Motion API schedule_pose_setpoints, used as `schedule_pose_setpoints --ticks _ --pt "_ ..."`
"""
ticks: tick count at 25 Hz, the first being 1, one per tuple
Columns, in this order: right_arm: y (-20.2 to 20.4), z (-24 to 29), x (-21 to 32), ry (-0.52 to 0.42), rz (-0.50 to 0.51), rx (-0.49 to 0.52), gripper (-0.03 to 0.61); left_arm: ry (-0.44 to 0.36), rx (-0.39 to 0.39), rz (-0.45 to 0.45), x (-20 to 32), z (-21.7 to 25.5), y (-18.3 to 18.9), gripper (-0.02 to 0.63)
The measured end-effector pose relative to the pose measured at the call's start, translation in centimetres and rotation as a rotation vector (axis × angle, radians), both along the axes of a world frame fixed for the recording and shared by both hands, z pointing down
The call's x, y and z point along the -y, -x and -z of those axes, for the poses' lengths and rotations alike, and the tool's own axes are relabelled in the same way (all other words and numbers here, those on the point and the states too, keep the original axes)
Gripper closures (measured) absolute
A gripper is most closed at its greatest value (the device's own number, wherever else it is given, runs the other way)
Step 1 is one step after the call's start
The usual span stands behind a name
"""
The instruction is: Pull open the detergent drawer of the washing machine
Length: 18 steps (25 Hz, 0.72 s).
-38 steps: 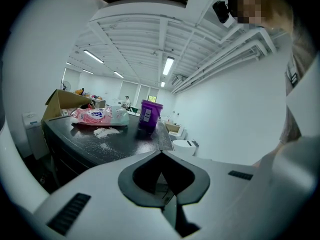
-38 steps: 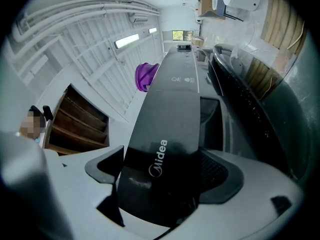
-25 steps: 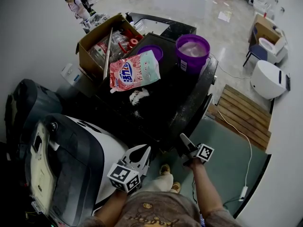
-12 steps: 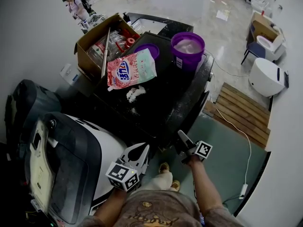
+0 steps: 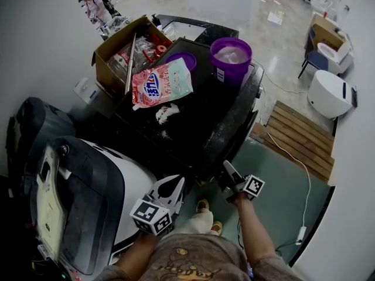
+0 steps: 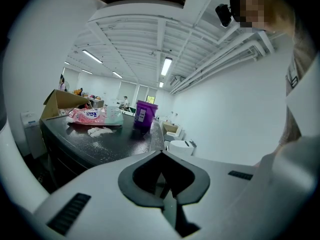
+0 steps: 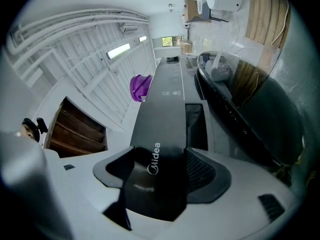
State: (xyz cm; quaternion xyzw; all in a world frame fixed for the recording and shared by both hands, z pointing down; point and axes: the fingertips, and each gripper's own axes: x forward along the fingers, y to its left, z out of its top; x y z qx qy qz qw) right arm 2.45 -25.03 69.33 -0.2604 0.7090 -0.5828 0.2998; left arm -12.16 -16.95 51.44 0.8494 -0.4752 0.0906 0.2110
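Note:
The black washing machine [image 5: 199,133] stands ahead of me, and its top also shows in the left gripper view [image 6: 115,139]. My right gripper [image 5: 225,174] is at the machine's near front corner. In the right gripper view the black drawer front [image 7: 160,114], printed with a brand name, runs between the jaws of the right gripper [image 7: 157,159]. The jaws are closing around it, and the pads sit close at both sides. My left gripper [image 5: 179,184] hangs beside a white machine, apart from the drawer. It is shut [image 6: 162,154] with nothing held.
On the machine's top lie a pink detergent bag [image 5: 162,84], spilled white powder [image 5: 166,113], a purple bucket [image 5: 230,56] and a cardboard box [image 5: 120,51]. A white and dark appliance [image 5: 88,198] fills the left. A wooden pallet [image 5: 293,139] lies on the floor at right. A person [image 5: 94,7] stands far back.
Both grippers stay where they were. Only the head view has shifted slightly.

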Motion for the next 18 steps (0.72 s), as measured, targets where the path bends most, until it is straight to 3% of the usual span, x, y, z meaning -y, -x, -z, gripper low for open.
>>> schedule_pose_setpoints --ticks 18 --pt "-2.6 0.1 -1.6 -0.002 -0.023 -0.006 0.270 -0.008 0.031 -0.043 -0.7 0.0 -1.4 0.592"
